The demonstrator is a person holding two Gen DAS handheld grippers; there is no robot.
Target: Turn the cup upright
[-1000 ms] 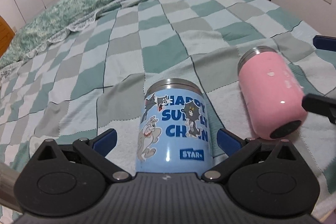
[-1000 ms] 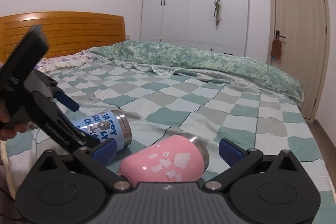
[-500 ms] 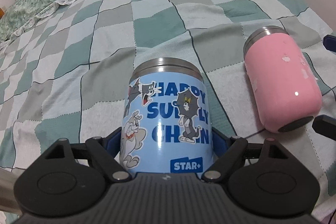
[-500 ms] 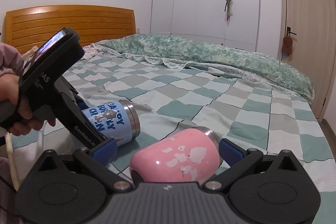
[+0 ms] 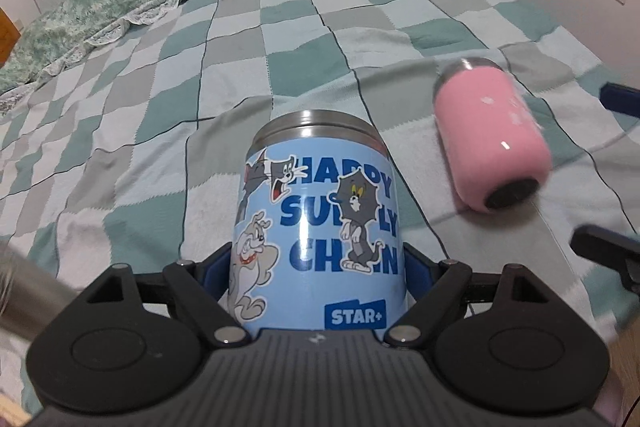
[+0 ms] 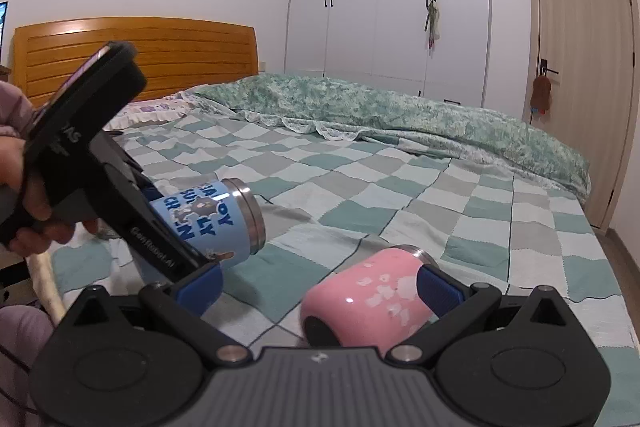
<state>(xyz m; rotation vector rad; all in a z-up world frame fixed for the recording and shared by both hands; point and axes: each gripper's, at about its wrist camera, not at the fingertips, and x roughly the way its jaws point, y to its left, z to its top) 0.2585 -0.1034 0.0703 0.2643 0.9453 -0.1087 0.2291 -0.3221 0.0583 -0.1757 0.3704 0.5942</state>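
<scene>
- Blue cup (image 5: 320,239), low centre of the left wrist view, now sits clamped between the left gripper (image 5: 316,263) pads; a second ago those pads stood wide of it, so the grasp is made and it looks lifted off the checked blanket (image 5: 160,99).
- Its long axis runs away from that camera, steel rim (image 5: 316,121) pointing up-frame, tilted, not upright.
- Pink cup (image 6: 372,303) lies on its side, lower centre of the right wrist view, rim away; the right gripper (image 6: 320,283) has narrowed but is not yet pinching it.

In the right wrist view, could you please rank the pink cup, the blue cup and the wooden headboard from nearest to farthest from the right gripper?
1. Pink cup, between the right gripper fingers.
2. Blue cup, left, in the left gripper.
3. Wooden headboard, far left.
</scene>
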